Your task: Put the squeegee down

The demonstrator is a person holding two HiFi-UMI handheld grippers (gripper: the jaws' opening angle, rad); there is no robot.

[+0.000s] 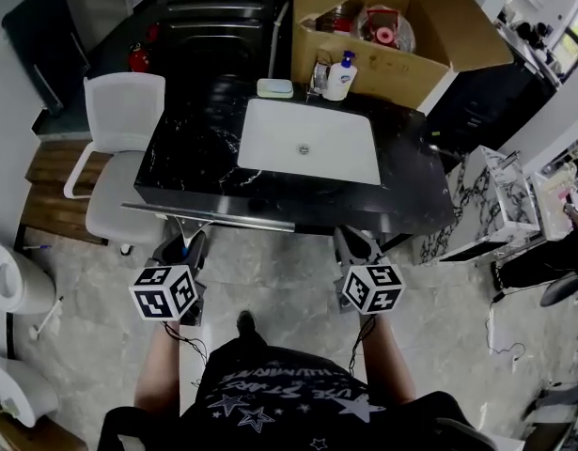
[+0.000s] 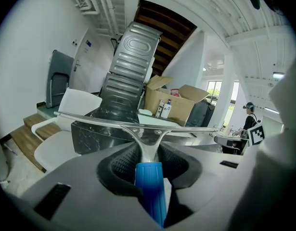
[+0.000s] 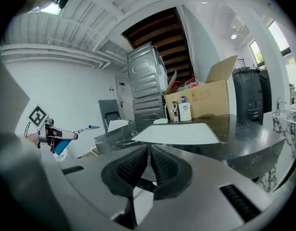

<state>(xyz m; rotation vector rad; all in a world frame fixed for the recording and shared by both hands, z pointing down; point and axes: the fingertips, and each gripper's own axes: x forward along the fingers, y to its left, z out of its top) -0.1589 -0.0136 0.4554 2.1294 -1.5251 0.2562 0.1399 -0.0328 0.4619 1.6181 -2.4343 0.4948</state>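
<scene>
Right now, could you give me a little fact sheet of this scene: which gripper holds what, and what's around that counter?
Left gripper: shut on the squeegee, gripping its blue handle, blade crosswise out front
Right gripper: shut, nothing between the jaws
Straight ahead: black marble counter with a white sink
Counter's far edge: pump bottle, open cardboard box
Left of counter: white chair
Task state: squeegee not yet put down

Head view steeply down from above; both gripper views low, toward the shared black counter (image 1: 199,148).
</scene>
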